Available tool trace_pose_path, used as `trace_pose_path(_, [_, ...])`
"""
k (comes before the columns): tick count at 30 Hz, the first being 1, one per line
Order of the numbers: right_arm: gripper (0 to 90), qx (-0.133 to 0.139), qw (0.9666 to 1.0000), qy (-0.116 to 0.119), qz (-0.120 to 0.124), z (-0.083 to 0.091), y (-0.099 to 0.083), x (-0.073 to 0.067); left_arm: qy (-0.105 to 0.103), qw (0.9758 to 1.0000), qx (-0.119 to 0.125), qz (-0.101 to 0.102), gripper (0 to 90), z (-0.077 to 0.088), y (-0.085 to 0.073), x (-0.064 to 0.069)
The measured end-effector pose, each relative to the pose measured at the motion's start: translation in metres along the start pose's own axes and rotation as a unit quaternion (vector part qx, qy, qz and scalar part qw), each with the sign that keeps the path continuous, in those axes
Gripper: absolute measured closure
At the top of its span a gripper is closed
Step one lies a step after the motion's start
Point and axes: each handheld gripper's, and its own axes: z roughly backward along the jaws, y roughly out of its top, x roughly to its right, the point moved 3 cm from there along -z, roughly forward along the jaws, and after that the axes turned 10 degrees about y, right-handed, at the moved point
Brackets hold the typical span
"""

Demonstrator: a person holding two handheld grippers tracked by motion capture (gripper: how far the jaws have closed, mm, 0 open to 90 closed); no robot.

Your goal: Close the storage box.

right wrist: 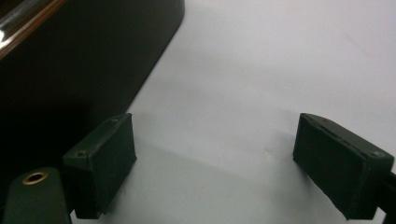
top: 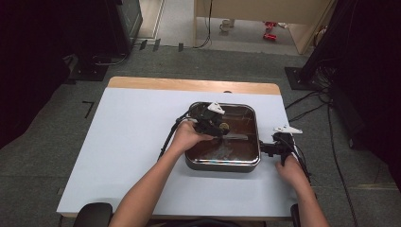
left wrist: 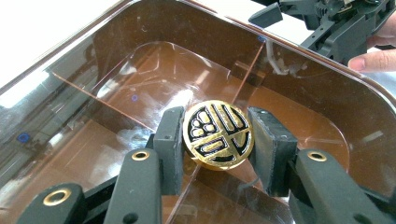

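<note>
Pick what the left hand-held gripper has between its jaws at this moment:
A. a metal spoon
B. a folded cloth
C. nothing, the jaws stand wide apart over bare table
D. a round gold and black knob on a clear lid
D: in the left gripper view the left hand-held gripper has both pads pressed on the round gold and black knob of the clear lid, which sits in the square pan.

In the left gripper view, the left gripper's (left wrist: 217, 140) pads cover both side edges of the gold disc (left wrist: 218, 135). In the right gripper view, the dark tray (right wrist: 88, 56) beside the right gripper (right wrist: 215, 163) runs off the frame.
</note>
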Motion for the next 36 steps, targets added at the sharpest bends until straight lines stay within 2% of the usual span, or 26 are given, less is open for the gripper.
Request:
trace_pose_path(7, [12.5,0.000,1.0000,0.000,0.001,0.000,0.000,0.000,-0.005,0.9999,-0.004,0.011,58.2,-0.001,0.000,-0.001])
trace_pose_path(10, [12.5,0.000,1.0000,0.000,0.000,0.000,0.000,0.000,0.003,0.9998,-0.010,0.016,52.5,0.001,0.000,-0.002])
trace_pose_path(14, [12.5,0.001,1.0000,0.001,-0.001,0.000,0.000,0.000,-0.002,0.9995,-0.012,0.029,48.2,0.005,0.000,-0.005])
trace_pose_path(16, [12.5,0.002,1.0000,0.003,-0.002,0.000,0.000,0.001,-0.008,0.9994,-0.006,0.034,45.0,0.009,0.001,-0.006])
trace_pose_path(20, [12.4,0.002,1.0000,0.003,-0.003,0.000,0.000,0.000,0.001,0.9998,0.001,0.022,40.1,0.019,0.003,-0.006])
trace_pose_path(23, [12.4,0.001,1.0000,0.002,-0.002,0.000,0.000,0.000,0.000,0.9998,0.001,0.022,36.8,0.025,0.004,-0.007])
trace_pose_path(27, [12.4,0.002,1.0000,0.002,-0.002,0.000,0.000,0.000,0.022,0.9995,-0.010,0.019,35.3,0.033,0.004,-0.006])
trace_pose_path(31, [12.4,0.002,1.0000,0.002,-0.002,0.000,0.000,0.000,0.029,0.9993,-0.011,0.020,34.8,0.042,0.004,-0.005])
trace_pose_path(36, [12.5,0.002,1.0000,0.002,-0.002,0.000,0.000,0.000,0.030,0.9991,0.001,0.029,34.3,0.052,0.002,-0.006])
